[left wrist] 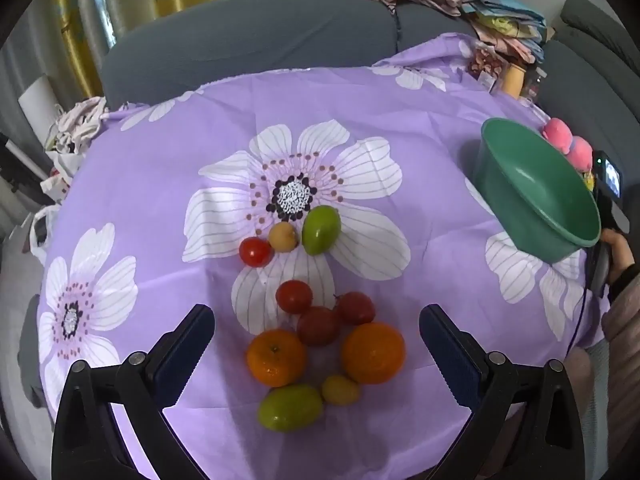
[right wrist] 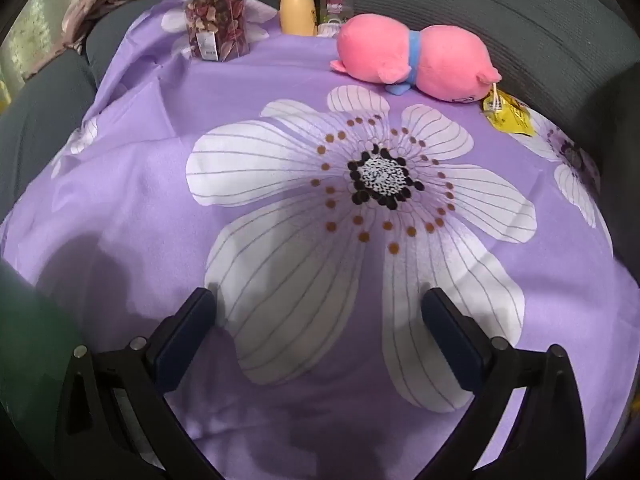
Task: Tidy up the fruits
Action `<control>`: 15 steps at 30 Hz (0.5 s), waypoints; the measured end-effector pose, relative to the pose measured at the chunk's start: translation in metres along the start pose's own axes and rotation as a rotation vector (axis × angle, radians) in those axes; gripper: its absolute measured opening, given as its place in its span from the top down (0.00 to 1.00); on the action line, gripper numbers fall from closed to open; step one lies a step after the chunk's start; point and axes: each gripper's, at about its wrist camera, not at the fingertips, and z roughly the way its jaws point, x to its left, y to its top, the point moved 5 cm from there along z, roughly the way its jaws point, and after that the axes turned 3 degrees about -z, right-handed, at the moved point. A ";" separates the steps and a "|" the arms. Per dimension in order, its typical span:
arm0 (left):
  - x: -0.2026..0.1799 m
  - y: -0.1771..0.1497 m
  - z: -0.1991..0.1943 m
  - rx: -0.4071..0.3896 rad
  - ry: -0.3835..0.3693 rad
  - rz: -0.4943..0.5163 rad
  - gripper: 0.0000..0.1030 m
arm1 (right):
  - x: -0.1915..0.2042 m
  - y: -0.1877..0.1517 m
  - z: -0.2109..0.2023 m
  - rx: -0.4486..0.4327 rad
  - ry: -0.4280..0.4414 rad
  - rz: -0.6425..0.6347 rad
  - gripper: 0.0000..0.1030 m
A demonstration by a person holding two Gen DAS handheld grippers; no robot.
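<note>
Several fruits lie in a loose group on the purple flowered cloth [left wrist: 400, 92]. Two oranges [left wrist: 276, 357] [left wrist: 373, 353], three red tomatoes [left wrist: 318, 326], a green fruit [left wrist: 290, 407] and a small yellow fruit [left wrist: 340, 390] sit between the fingers of my left gripper [left wrist: 316, 314], which hovers open above them. Further off lie a green fruit [left wrist: 321, 230], a yellow fruit [left wrist: 283, 236] and a tomato [left wrist: 256, 252]. An empty green bowl [left wrist: 516, 184] stands at the right. My right gripper [right wrist: 318, 304] is open over bare cloth, the bowl's wall [right wrist: 24, 340] at its left.
A pink plush toy [right wrist: 416, 60], a yellow packet [right wrist: 508, 116], a box of dried petals [right wrist: 216, 28] and two bottles [right wrist: 296, 8] stand at the table's far side. A grey sofa [left wrist: 260, 40] piled with clothes surrounds the table. A hand [left wrist: 618, 248] shows behind the bowl.
</note>
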 end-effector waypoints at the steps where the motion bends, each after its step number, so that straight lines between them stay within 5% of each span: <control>1: 0.000 0.001 -0.001 -0.007 -0.001 0.003 0.01 | -0.003 -0.001 -0.003 0.003 0.013 0.015 0.00; 3: 0.000 0.004 -0.007 -0.034 0.013 0.009 0.01 | -0.012 -0.007 -0.019 -0.002 -0.021 0.071 0.00; 5: 0.001 0.005 -0.011 -0.061 0.030 0.017 0.01 | -0.014 -0.009 -0.049 -0.102 -0.057 0.080 0.00; 9: 0.004 0.008 -0.017 -0.098 0.056 0.028 0.01 | -0.007 -0.016 -0.132 -0.344 -0.232 -0.053 0.00; 12: 0.004 0.009 -0.020 -0.116 0.047 0.030 0.01 | 0.009 -0.025 -0.187 -0.481 -0.256 -0.162 0.00; 14: 0.004 0.008 -0.024 -0.130 0.039 0.036 0.01 | 0.021 -0.029 -0.208 -0.508 -0.227 -0.208 0.00; 15: 0.003 0.008 -0.026 -0.141 0.040 0.042 0.01 | 0.039 -0.038 -0.221 -0.503 -0.093 -0.253 0.00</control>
